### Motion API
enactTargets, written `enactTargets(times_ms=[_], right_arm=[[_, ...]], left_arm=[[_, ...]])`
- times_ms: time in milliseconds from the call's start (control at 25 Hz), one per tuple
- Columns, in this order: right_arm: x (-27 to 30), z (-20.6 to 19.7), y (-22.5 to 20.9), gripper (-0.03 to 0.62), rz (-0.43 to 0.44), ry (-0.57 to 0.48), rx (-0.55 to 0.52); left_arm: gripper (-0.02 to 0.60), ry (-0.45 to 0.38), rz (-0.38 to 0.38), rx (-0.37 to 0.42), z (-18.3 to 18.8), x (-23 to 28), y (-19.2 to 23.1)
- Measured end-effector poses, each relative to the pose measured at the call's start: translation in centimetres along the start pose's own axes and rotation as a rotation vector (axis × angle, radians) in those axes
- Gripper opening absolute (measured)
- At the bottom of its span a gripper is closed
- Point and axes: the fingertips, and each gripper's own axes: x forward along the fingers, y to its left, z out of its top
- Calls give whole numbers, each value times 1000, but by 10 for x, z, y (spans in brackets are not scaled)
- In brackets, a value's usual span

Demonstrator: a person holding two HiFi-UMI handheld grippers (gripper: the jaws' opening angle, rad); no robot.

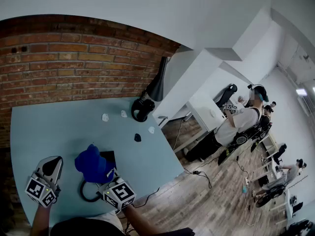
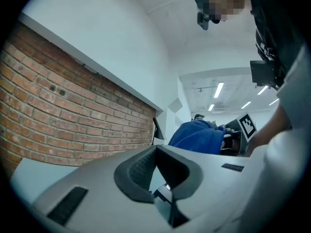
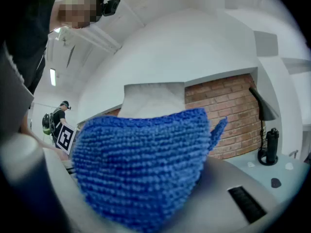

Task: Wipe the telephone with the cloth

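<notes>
My right tool (image 1: 102, 175) is clamped on the fluffy blue microfibre cloth (image 3: 141, 164). The cloth sits over the flat black telephone (image 1: 109, 156) near the front of the pale blue table (image 1: 59, 127), possibly touching it. My left tool (image 2: 155, 152) sits beside the telephone, jaws together, holding nothing.

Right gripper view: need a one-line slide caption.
Right gripper, tongs shut on the blue cloth, brick wall behind.
</notes>
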Motion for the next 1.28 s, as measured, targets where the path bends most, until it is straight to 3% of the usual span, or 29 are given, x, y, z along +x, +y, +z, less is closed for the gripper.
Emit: enactTargets(times_ms=[200,320,560,920,1080,1280], right_arm=[[12,-12,-14,83,14,35,-1],[15,-20,-32,86,-22,89,-76],[20,-24,-81,86,-108,132,-113],[24,-53,-155,86,-316,364,-401],[36,-68,-165,86,-319,457,-527],[43,-103,-171,86,-302,553,-600]], left_arm=[[23,13,-9,-11,-6,0,5],[23,16,-3,-31,-12,-1,8],[23,37,10,-33,-14,-14,20],[23,72,48,-69,-27,-35,29],[23,97,55,-80,-32,-41,32],[23,121,47,-72,-37,-55,25]])
